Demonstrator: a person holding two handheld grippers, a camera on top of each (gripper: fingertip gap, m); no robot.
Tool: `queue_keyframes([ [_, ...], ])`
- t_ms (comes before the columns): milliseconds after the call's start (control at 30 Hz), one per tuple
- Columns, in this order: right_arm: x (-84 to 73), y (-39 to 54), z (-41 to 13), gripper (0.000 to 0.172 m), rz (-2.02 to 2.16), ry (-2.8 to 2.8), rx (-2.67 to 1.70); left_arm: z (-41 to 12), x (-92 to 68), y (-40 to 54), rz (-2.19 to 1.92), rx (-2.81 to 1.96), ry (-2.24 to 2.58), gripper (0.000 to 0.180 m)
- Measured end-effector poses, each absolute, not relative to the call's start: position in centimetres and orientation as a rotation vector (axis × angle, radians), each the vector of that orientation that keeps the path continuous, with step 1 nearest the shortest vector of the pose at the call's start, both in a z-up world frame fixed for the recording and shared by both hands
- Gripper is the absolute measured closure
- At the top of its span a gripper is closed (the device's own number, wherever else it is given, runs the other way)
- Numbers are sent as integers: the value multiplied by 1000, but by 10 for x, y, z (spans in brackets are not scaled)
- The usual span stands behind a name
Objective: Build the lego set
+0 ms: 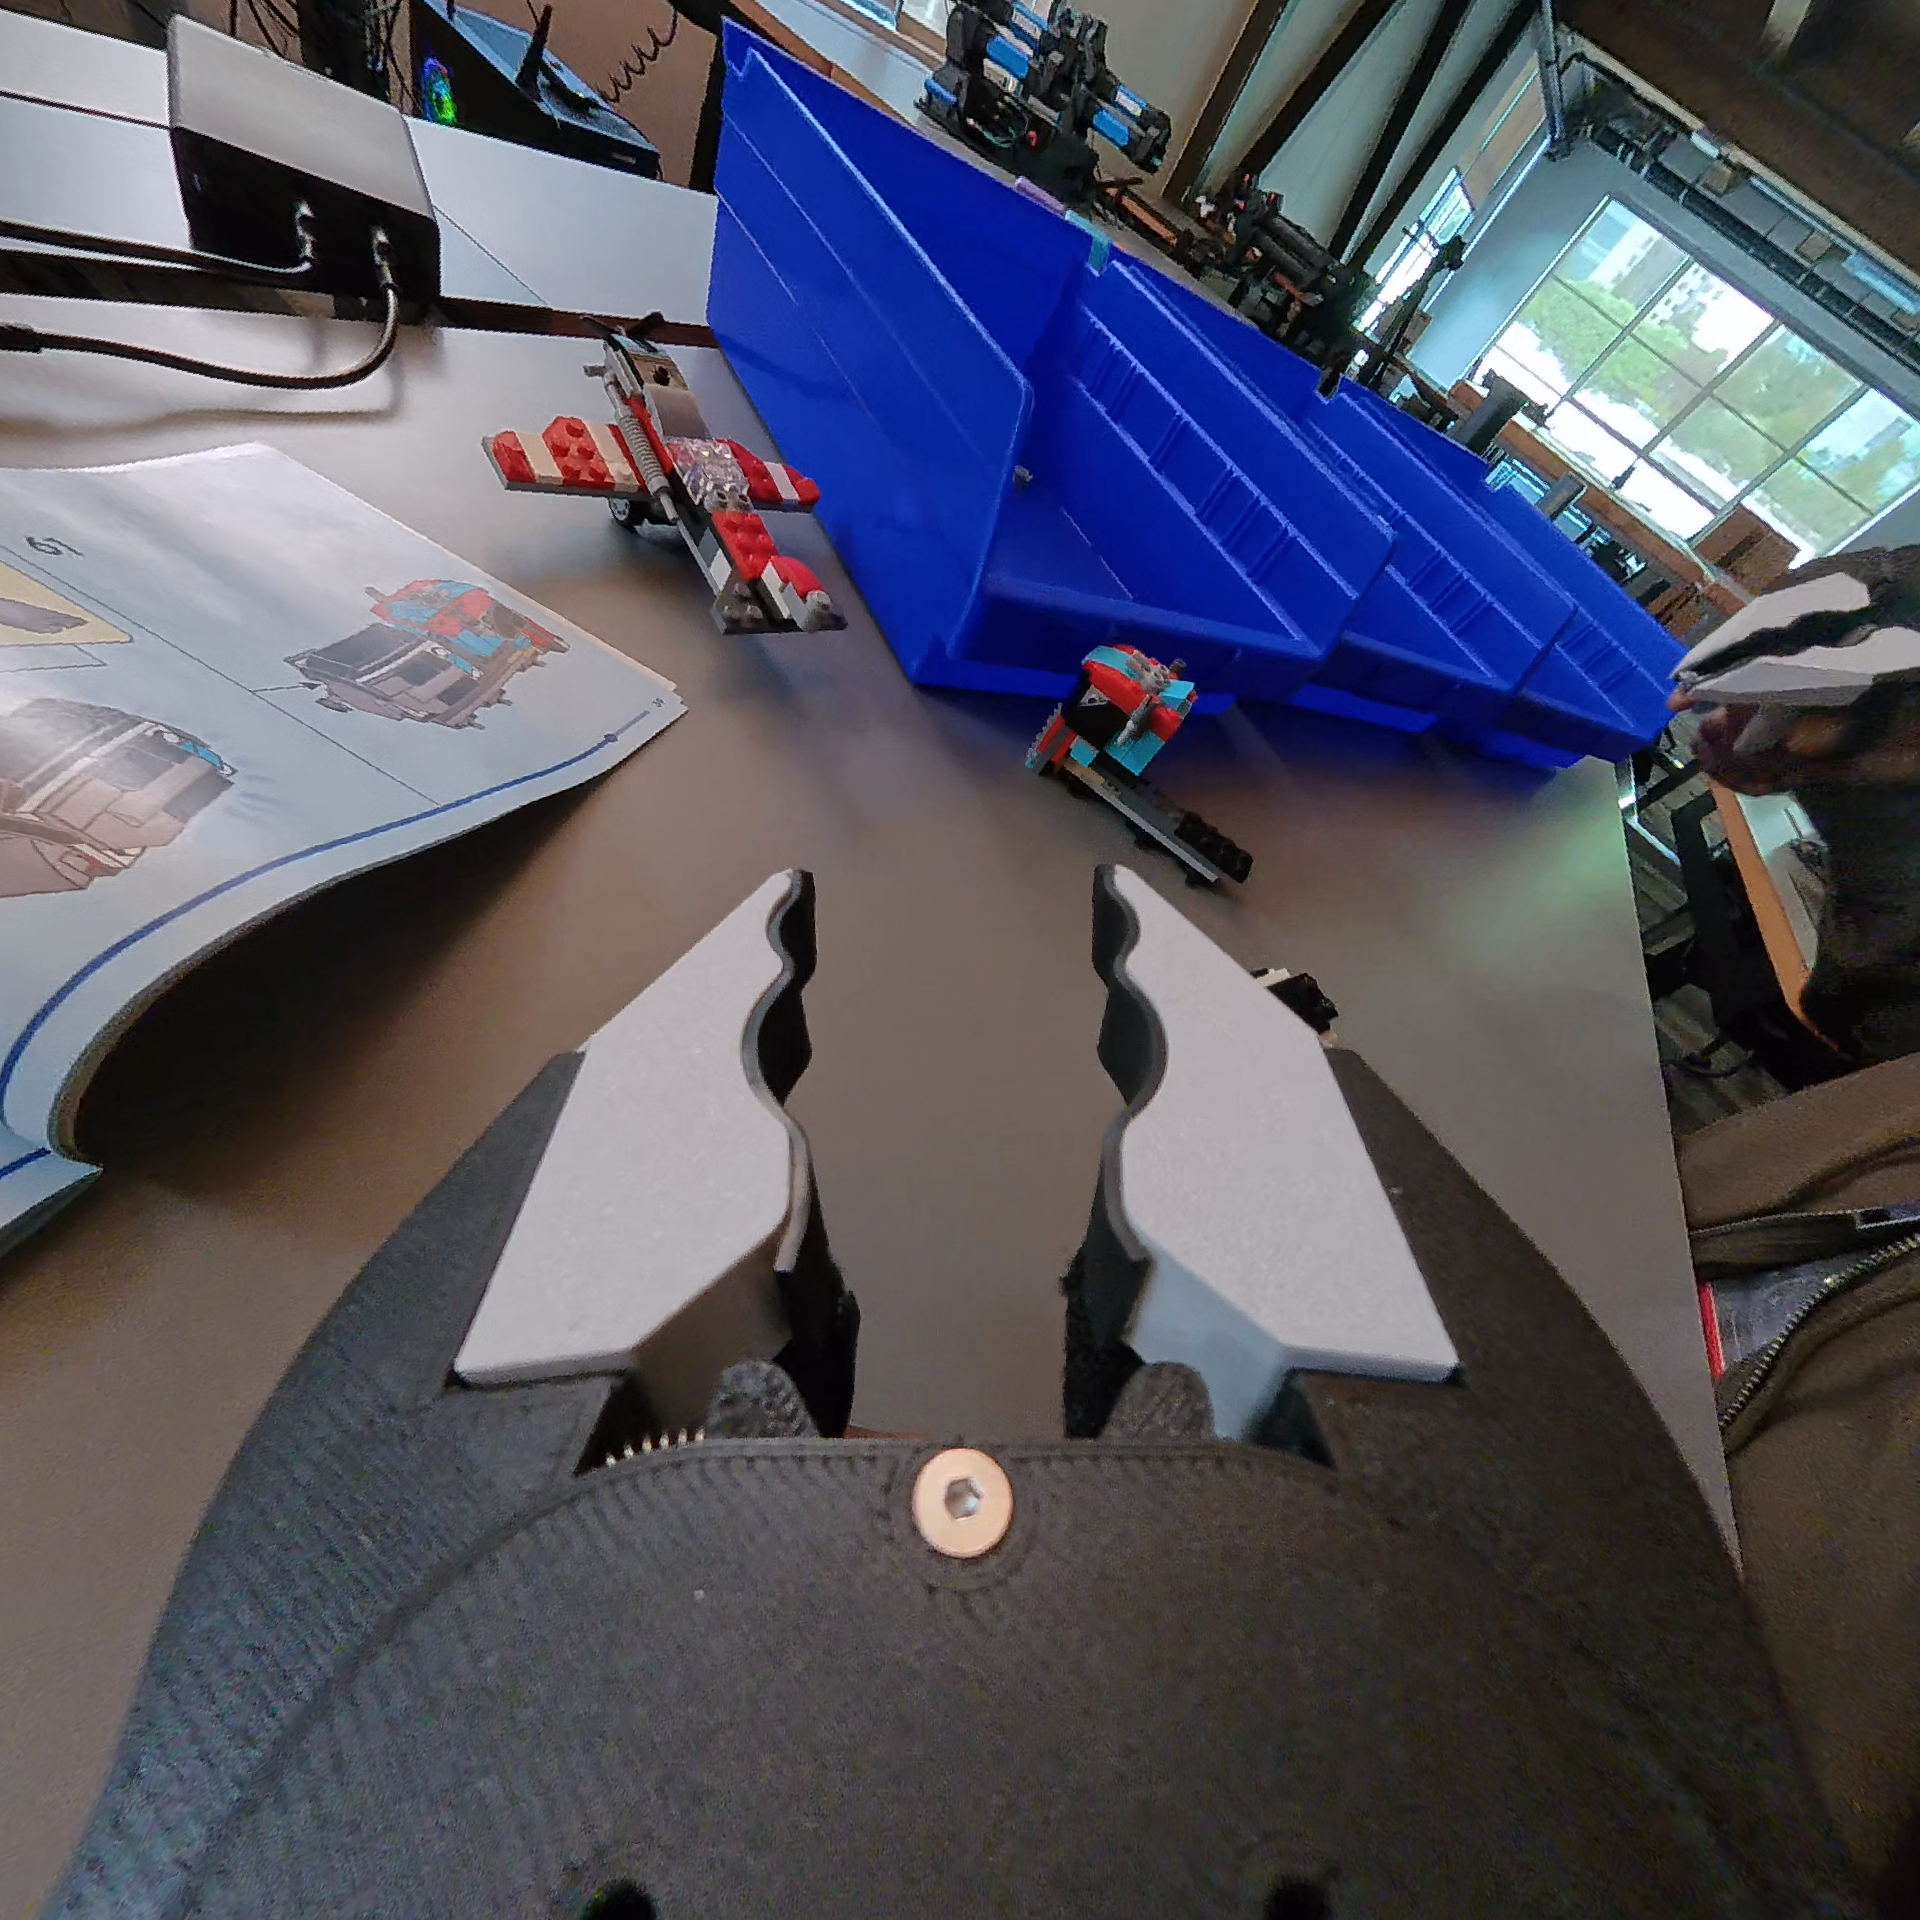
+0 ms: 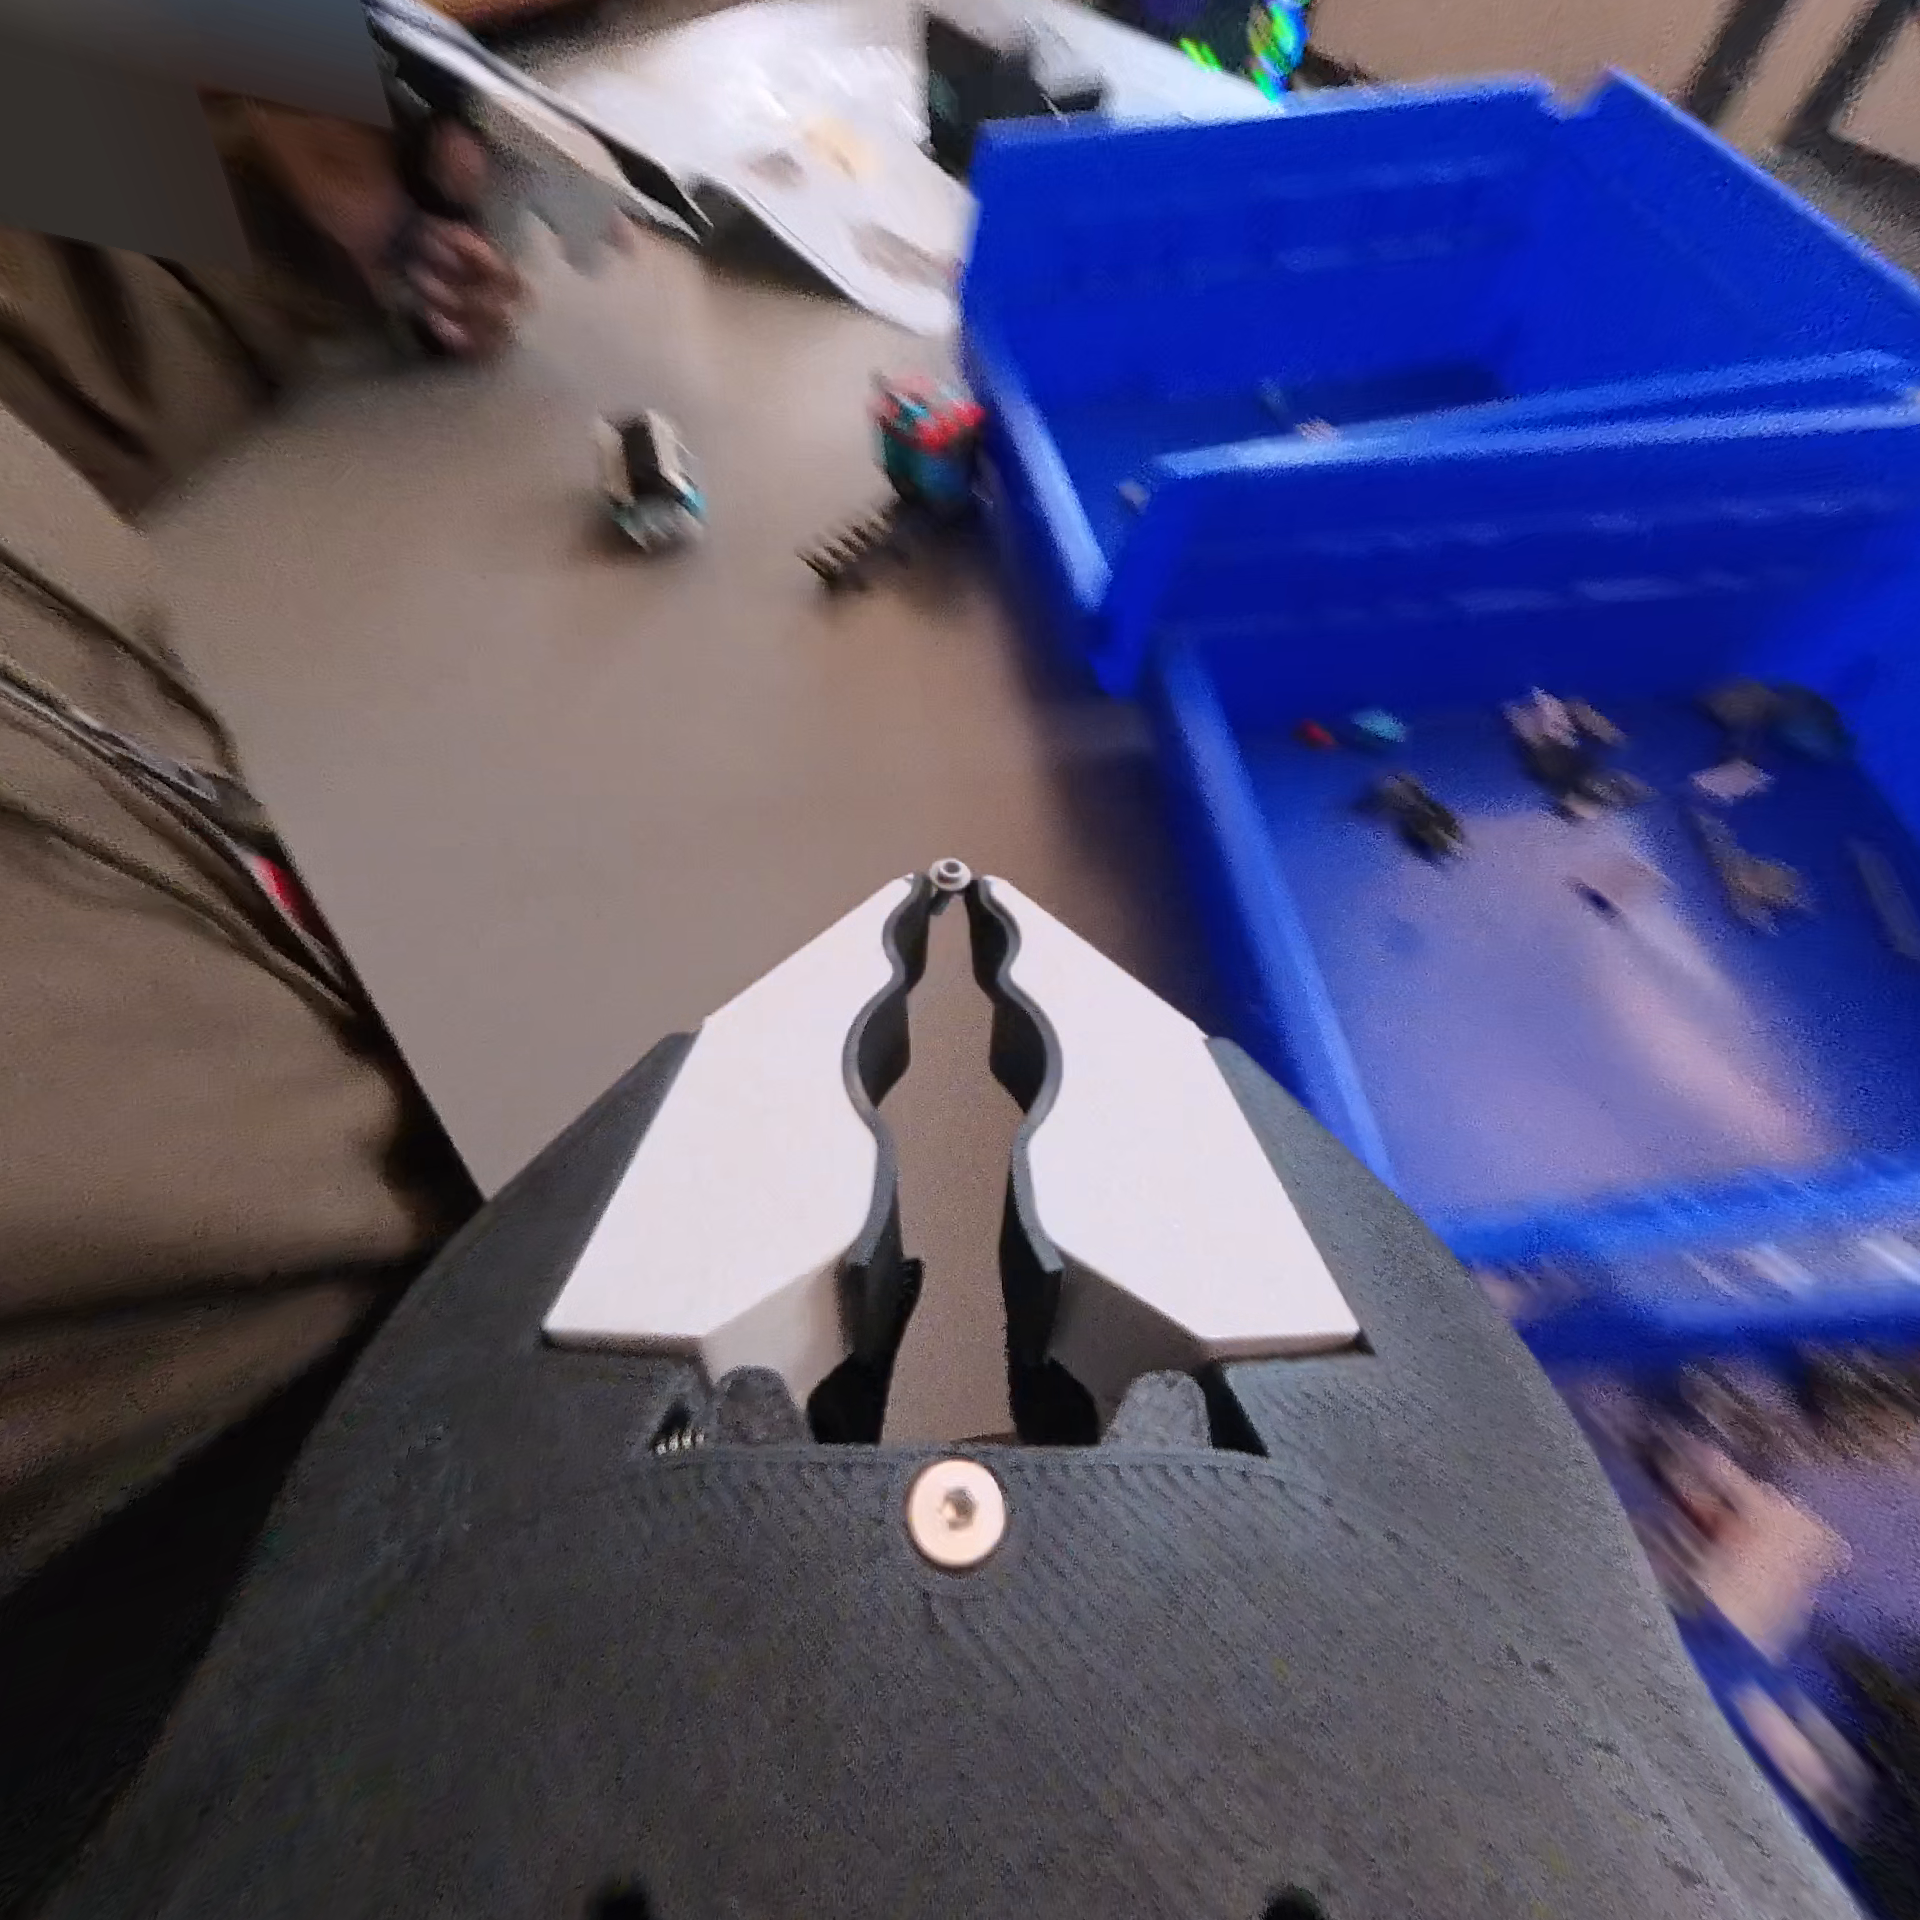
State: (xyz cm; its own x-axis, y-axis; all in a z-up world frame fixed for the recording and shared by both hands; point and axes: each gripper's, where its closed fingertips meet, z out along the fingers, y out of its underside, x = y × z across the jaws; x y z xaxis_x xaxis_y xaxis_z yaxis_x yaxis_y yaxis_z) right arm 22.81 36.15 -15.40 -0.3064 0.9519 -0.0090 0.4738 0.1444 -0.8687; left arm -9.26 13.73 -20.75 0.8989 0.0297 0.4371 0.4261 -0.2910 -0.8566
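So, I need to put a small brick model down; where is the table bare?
Bare grey table lies between the open instruction booklet and the red-and-teal brick model. It is crowded near the blue plastic bins and the red-and-white brick plane.

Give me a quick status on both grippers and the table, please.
Left gripper open over bare table. Right gripper pinching small grey stud. Brick models, blue bins ahead.
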Motion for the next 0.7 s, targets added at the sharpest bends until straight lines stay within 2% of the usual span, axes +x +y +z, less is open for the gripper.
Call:
queue_keyframes([
  [233,127,224,-162,163,1620,-1888,-1195,-214,-86,128,-325,-1901,-300,126],
  [433,70,145,-186,164,1584,-2065,-1134,-213,-93,101,-231,-1887,-348,126],
  [700,44,105,-218,164,1455,-2205,-1177,-203,-102,80,-262,-1784,-439,126],
])
